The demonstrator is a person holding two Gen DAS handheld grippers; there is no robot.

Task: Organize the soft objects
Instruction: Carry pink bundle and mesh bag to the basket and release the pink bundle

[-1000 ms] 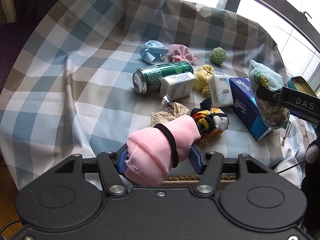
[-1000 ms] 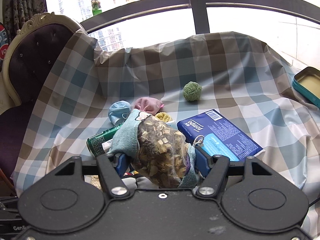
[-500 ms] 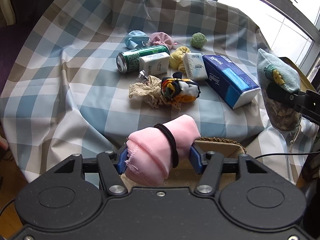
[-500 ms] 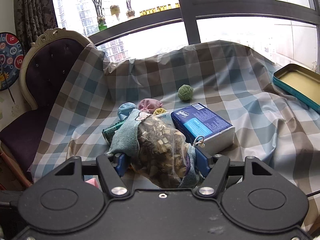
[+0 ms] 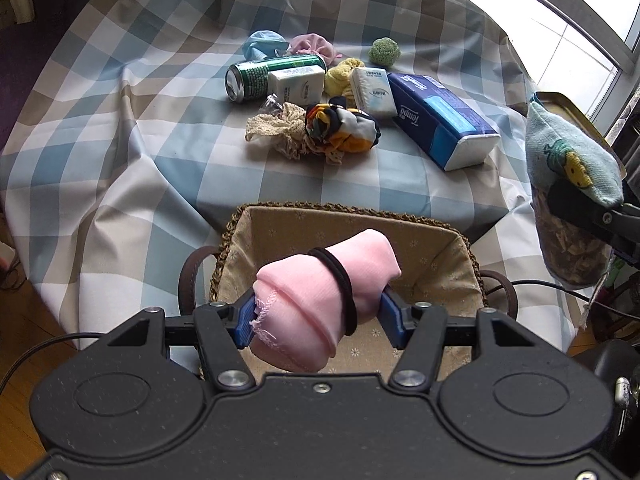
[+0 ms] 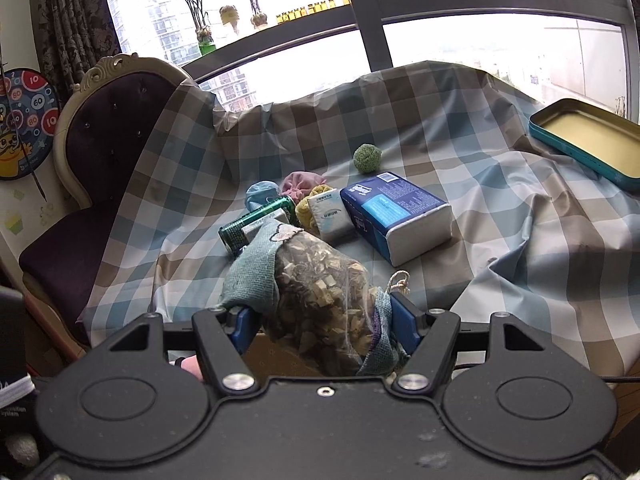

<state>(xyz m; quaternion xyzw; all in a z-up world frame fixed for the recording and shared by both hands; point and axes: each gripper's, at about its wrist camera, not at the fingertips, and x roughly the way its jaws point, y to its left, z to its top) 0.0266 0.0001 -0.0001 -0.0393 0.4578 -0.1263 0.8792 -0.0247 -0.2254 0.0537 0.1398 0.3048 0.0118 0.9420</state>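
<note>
My left gripper (image 5: 318, 316) is shut on a rolled pink cloth (image 5: 320, 300) bound with a black hair band, and it hangs over a woven basket (image 5: 460, 256) with a beige lining. My right gripper (image 6: 322, 326) is shut on a mesh sachet (image 6: 320, 288) of dried chips with a teal cloth top; the same sachet (image 5: 568, 184) shows at the right edge of the left wrist view. On the checked tablecloth (image 5: 120, 120) lie a lace scrunchie (image 5: 276, 132), a multicoloured cloth ball (image 5: 344, 128), a yellow cloth (image 5: 340, 76), a pink pouch (image 5: 312, 46), a blue mask (image 5: 260, 44) and a green pom-pom (image 5: 384, 52).
A green can (image 5: 264, 76), two small tissue packs (image 5: 296, 86) and a large blue tissue pack (image 5: 440, 124) lie among the soft things. A teal tin tray (image 6: 588, 140) rests at the right. A dark upholstered chair (image 6: 100, 152) stands at the left, with windows behind.
Both grippers have drawn back from the table with their loads. The basket has come into view under the pink cloth, and the table objects look farther away.
</note>
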